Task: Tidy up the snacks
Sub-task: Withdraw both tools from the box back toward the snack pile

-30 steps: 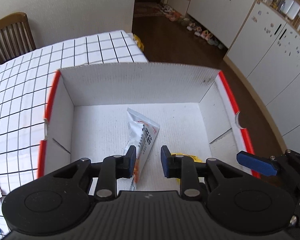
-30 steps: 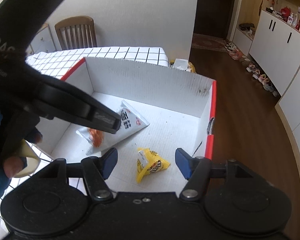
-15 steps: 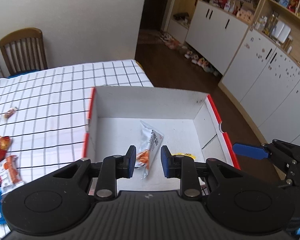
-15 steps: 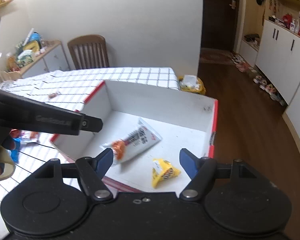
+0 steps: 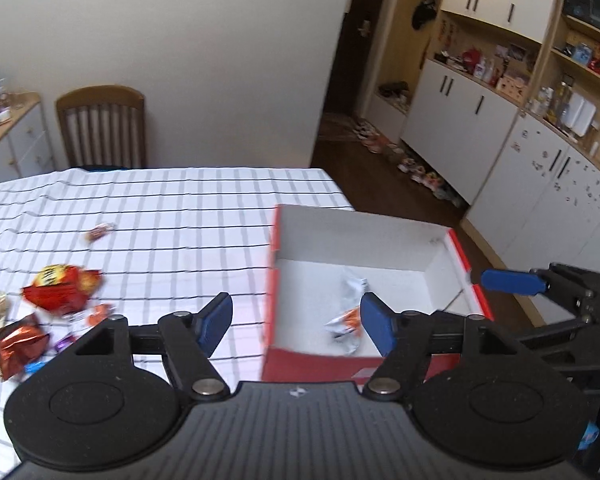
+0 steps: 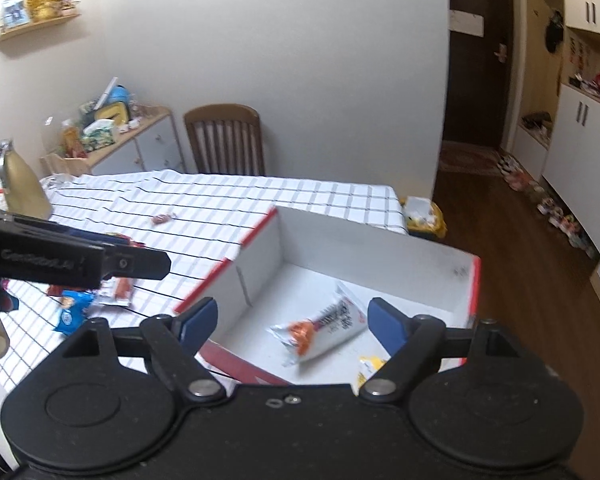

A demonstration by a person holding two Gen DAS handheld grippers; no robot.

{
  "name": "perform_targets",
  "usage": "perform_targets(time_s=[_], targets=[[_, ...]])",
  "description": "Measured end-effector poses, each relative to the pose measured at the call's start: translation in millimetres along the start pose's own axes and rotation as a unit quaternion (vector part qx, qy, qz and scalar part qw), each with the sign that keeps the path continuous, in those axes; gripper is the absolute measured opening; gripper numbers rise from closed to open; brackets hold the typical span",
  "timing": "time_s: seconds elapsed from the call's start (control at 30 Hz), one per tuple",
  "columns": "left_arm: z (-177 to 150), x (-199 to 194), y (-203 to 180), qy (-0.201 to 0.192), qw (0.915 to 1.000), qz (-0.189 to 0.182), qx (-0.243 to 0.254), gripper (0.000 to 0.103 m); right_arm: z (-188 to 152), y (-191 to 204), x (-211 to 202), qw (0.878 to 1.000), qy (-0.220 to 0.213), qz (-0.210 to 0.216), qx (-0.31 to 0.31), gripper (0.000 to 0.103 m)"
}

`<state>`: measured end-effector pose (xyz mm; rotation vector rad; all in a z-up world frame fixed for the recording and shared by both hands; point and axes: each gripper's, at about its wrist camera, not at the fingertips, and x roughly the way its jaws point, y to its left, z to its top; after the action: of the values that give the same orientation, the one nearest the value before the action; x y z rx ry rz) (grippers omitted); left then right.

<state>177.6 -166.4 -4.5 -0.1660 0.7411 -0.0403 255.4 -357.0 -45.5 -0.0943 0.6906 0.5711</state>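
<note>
Both grippers have lifted back from the box (image 5: 380, 236); jaws wide, empty.

One box (image 6: 352, 236) holds two snack packets: a white one (image 6: 324, 326) and a yellow one (image 6: 370, 366).
</note>
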Motion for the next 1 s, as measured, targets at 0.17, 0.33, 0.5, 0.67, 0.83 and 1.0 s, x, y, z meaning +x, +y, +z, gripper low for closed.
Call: perform_targets(time_s=[0.17, 0.33, 0.5, 0.67, 0.83, 1.0], targets=[[-14, -24, 27, -0.022, 0.999, 0.032, -0.021, 0.076, 6, 18, 1, 0.999, -0.012, 0.033, -0.012, 0.089], [-29, -46, 58, -0.048, 0.9963, 0.054, -0.047, 0.079, 10, 42, 7, 0.998, -0.024, 0.052, -0.024, 0.096], [-42, -62, 95, -0.069, 0.9936, 0.073, -0.051, 0.084, 9, 70, 10, 0.997, -0.038, 0.07, -0.025, 0.103], [-57, -75, 133, -0.084, 0.9924, 0.082, -0.038, 0.085, 6, 101, 13, 0.997, -0.039, 0.066, -0.003, 0.103], [-72, -73, 166, -0.053, 0.9946, 0.087, -0.018, 0.085, 4, 133, 24, 0.997, -0.033, 0.062, 0.024, 0.103], [-89, -60, 197, -0.026, 0.9954, 0.088, -0.027, 0.085, 5, 160, 44, 0.998, -0.02, 0.045, 0.042, 0.103]])
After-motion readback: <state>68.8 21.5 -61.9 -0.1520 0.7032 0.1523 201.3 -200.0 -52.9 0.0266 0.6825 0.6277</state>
